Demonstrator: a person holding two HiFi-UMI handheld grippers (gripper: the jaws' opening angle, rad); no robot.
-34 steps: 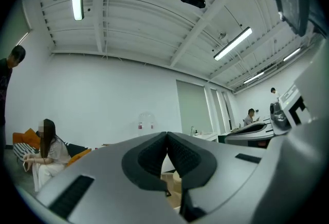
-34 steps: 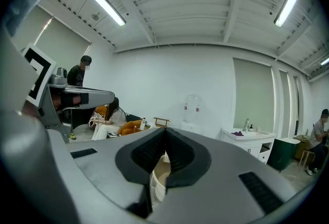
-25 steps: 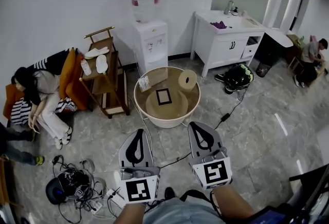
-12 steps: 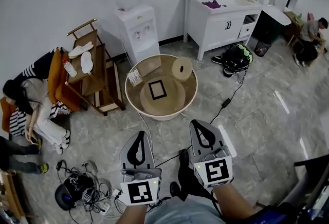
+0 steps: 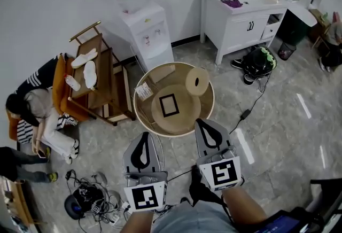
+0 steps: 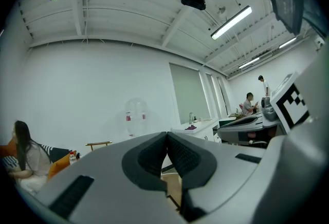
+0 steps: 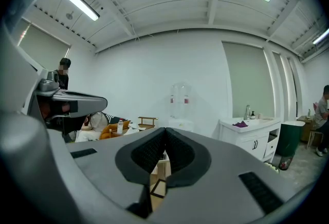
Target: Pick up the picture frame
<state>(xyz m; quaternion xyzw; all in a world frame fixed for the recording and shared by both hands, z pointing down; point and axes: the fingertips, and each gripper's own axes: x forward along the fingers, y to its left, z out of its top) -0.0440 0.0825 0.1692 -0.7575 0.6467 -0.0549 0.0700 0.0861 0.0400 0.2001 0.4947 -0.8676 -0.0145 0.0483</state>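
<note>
A small black picture frame (image 5: 169, 105) lies flat on a round wooden disc in the middle of a round glass-topped table (image 5: 160, 131). Both grippers are level and point at the table from the near side. My left gripper (image 5: 145, 136) is shut and empty, just short of the table's near rim. The right gripper (image 5: 205, 122) is also shut and empty, its tip at the near right rim. In the left gripper view the pads (image 6: 154, 153) meet. In the right gripper view the closed jaws hide most of the frame (image 7: 157, 187).
A paper roll (image 5: 197, 81) and a small card (image 5: 143, 91) share the table. A water dispenser (image 5: 152, 34), a wooden rack (image 5: 101, 82) and a white cabinet (image 5: 243, 13) stand behind. A person (image 5: 32, 114) sits at the left. Cables (image 5: 85, 200) lie on the floor.
Both grippers have moved forward toward the table, which now sits closer and lower in the head view. Their jaws stay shut.
</note>
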